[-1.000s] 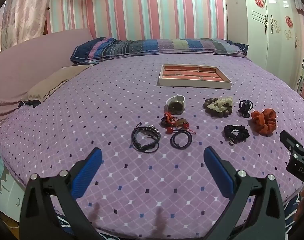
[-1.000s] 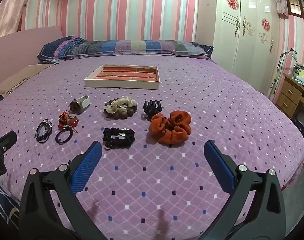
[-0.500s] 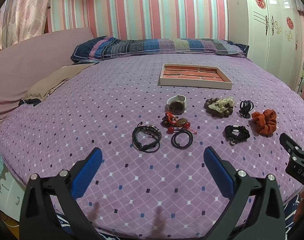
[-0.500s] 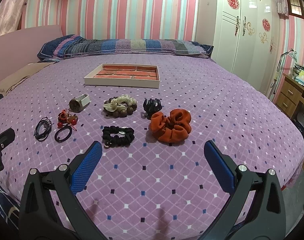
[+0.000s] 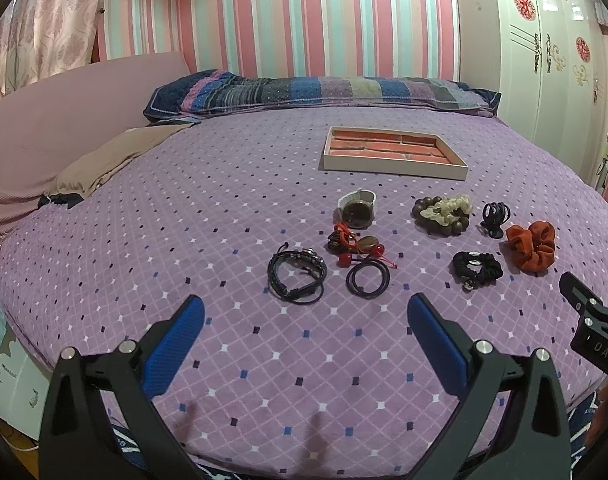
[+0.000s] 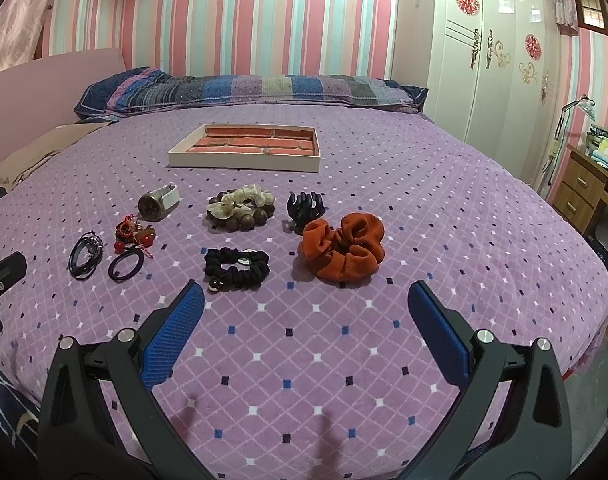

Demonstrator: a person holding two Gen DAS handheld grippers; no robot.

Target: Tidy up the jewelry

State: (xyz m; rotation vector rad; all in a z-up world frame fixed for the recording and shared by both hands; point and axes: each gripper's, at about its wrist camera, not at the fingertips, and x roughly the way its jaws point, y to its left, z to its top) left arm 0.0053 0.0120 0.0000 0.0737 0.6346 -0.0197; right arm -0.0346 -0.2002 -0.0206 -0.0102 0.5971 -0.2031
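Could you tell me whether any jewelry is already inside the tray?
No, the tray shows only its bare red brick-patterned lining, and all the pieces lie on the bedspread.

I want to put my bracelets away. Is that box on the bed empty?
Empty. The box shows only its brick-pattern lining; all the jewelry, like the watch, lies outside on the bedspread.

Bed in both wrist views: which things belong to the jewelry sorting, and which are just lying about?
Job:
tray
watch
bead bracelet
black cord bracelet
red charm bracelet
black hair ties
black scrunchie
orange scrunchie
claw clip

Lying about:
striped pillow
tan cloth
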